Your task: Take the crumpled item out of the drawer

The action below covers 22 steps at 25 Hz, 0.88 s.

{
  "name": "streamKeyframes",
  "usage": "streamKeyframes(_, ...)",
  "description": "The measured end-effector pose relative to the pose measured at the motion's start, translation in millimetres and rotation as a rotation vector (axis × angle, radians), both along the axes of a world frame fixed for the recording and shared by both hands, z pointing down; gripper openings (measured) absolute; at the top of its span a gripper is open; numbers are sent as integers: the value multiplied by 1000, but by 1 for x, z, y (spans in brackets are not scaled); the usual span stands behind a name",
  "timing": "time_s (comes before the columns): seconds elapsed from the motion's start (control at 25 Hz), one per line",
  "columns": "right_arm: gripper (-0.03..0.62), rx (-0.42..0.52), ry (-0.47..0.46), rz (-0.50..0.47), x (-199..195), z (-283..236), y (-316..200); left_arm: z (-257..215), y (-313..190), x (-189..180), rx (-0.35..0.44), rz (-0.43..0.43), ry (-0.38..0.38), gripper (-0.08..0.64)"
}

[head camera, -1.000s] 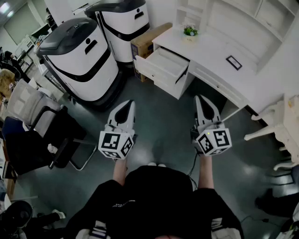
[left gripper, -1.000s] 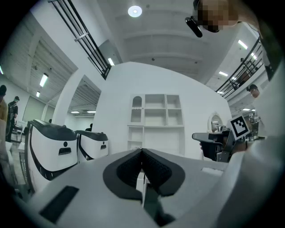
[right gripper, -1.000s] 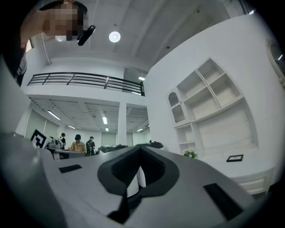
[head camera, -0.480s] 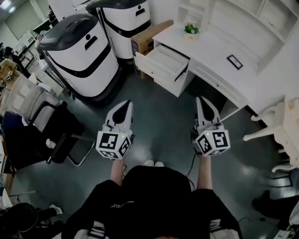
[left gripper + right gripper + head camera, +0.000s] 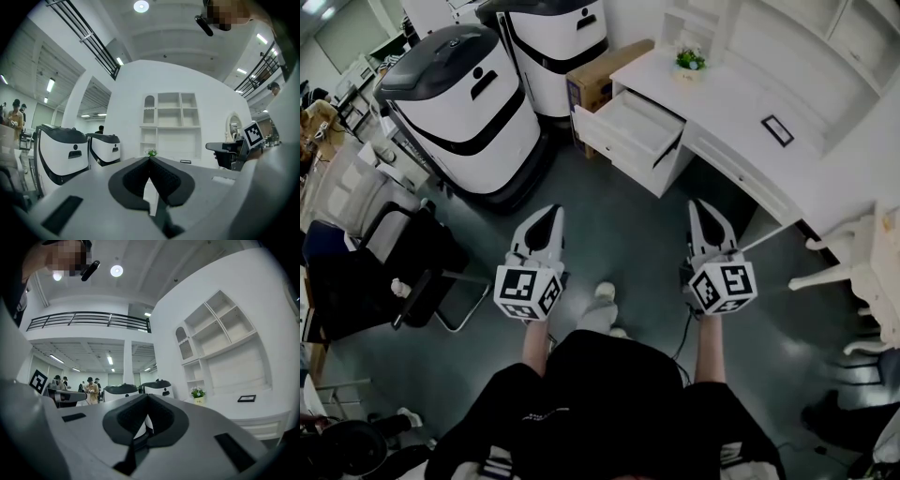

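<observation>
I am looking steeply down at a white desk (image 5: pixel 741 103) that is filling the upper right of the head view, with shelving rising behind it. Two big white-and-black machines are standing in the upper left, one (image 5: pixel 469 112) nearer me and one (image 5: pixel 548 47) behind it at the top edge. A dark office chair (image 5: pixel 366 272) is sitting at the left edge, and a white chair (image 5: pixel 853 253) is showing at the right edge.

The drawer (image 5: pixel 619 155) is hanging open from the desk's left end, in the upper middle of the frame. From here I am not making out the crumpled item inside it.

A cardboard box (image 5: pixel 605 80) is wedged between the farther machine and the desk, just above the drawer.

I am holding both tools low in the centre, well apart from the drawer. The left gripper (image 5: pixel 549 214) is sitting left of centre and the right gripper (image 5: pixel 705 206) right of centre. Each gripper view is showing its fingers pressed together at the tips with nothing between them.

On the desktop a small dark picture frame (image 5: pixel 777 129) is lying flat, and a little green potted plant (image 5: pixel 690 60) is standing near the top of the frame.
</observation>
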State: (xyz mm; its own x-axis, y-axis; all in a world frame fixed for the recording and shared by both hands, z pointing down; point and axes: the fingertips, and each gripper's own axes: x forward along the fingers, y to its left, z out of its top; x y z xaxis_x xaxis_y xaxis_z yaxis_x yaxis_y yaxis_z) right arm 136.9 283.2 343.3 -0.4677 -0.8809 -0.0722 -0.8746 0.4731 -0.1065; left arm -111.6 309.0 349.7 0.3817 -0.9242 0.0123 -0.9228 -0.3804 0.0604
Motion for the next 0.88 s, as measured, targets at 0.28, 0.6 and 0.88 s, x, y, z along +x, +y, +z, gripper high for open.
streamKeyframes(0.28,-8,-12,-8,8,-6,7,-66,9,-62,-12,-15,-17,27,-3)
streamKeyframes(0.6,-8,-12,-34,35,-15,5,-146,6,-151,-17,-16,31,27,-3)
streamKeyframes(0.88,-8,-21,-31,69,-20,7,-199,11,-212,-18,-27,82,26,-3)
